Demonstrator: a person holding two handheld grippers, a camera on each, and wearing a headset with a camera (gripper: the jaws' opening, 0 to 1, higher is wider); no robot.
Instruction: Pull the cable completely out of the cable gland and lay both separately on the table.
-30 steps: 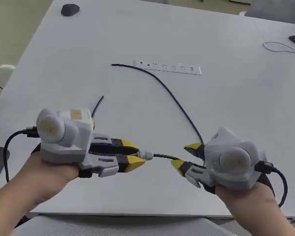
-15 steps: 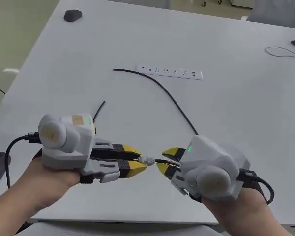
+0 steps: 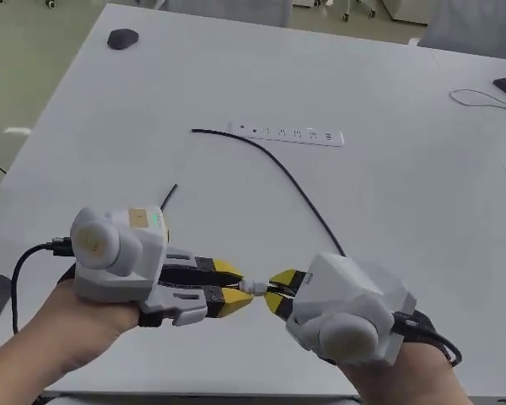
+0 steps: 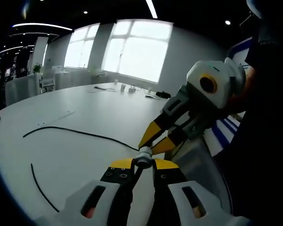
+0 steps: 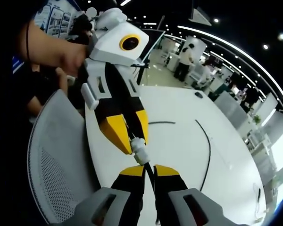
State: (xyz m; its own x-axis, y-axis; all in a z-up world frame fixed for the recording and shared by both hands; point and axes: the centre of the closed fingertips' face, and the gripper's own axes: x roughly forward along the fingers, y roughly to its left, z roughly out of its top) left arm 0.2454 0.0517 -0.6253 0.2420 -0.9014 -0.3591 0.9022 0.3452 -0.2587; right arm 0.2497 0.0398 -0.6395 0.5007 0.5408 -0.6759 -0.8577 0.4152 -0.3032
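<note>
Left gripper [image 3: 236, 287] is clamped on the small white cable gland [image 3: 253, 288], which pokes out just past its yellow tips. Right gripper [image 3: 277, 292] sits nose to nose with it, jaws pressed onto the black cable [image 3: 297, 189] right where it leaves the gland; the right gripper view has the cable running down between its own tips. From there the cable trails away ahead of both grippers across the table [image 3: 422, 219], its far end lying near a white power strip [image 3: 291, 135]. Handling call: the cable looks thin, light and floppy, so it will likely bend rather than push. A hold close to the gland and a straight pull along its axis seems best. The gland looks like small, hard, smooth plastic, liable to twist or slip from the pinch if its seal bites
</note>
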